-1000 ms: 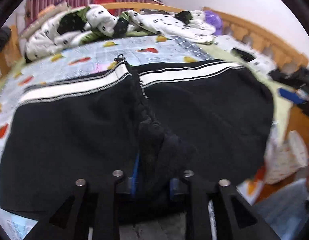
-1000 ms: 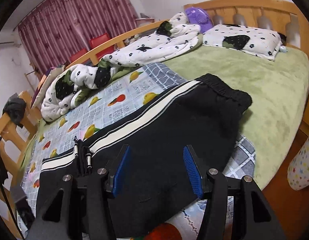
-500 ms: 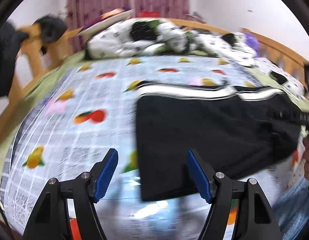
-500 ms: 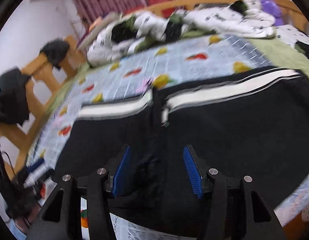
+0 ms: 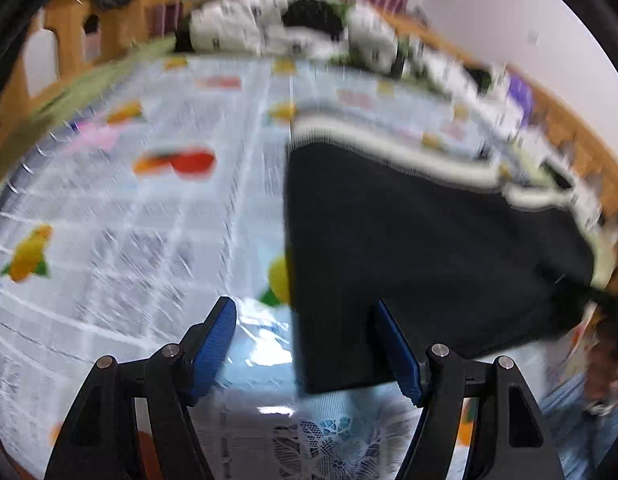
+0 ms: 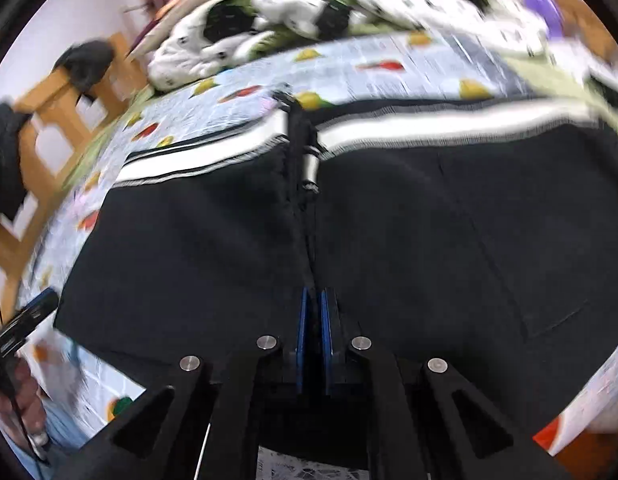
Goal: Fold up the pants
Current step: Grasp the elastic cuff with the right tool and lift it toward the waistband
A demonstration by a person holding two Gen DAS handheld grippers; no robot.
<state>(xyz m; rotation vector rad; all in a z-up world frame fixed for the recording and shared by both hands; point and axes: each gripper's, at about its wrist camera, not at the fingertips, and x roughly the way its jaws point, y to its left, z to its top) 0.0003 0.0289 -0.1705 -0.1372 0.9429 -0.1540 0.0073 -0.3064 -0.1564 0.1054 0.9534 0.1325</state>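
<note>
Black pants (image 6: 449, 220) with a white side stripe (image 6: 429, 126) lie spread on the bed. My right gripper (image 6: 313, 308) is shut on the pants at the middle crease near the front edge. In the left wrist view the pants (image 5: 409, 248) lie to the right, with their left end straight-edged. My left gripper (image 5: 305, 332) is open and empty, with its blue pads on either side of the near left corner of the pants. The left wrist view is blurred.
The bed has a fruit-print sheet (image 5: 129, 220). A crumpled white spotted quilt (image 6: 237, 32) lies at the far side, with a wooden bed rail (image 6: 49, 112) at the left. The left gripper shows at the left edge of the right wrist view (image 6: 25, 320).
My right gripper moved left to the pants' middle and shut on the crease. My left gripper let go of the pants, opened, and swung to the pants' left end.
</note>
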